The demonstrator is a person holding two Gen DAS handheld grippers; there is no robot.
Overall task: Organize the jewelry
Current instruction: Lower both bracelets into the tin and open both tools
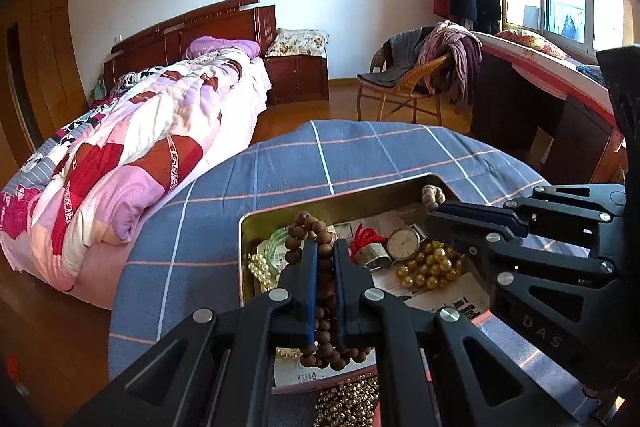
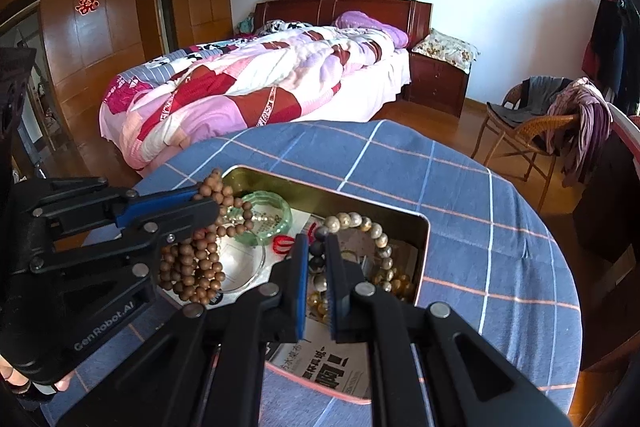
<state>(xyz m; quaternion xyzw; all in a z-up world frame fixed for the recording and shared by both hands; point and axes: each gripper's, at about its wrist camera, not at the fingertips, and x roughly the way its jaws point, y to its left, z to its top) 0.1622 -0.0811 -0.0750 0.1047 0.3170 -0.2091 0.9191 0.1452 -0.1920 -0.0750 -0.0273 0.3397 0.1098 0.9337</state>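
While the left gripper (image 1: 325, 267) pinches the wooden beads (image 1: 310, 227), only the right view shows the right gripper (image 2: 317, 259) clamping the stone bracelet (image 2: 370, 223).

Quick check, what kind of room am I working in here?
Most likely a home bedroom: a made-up bed with a wooden headboard, a bedside cabinet, and a wicker chair piled with clothes. The jewelry tin sits on a checked-cloth table.
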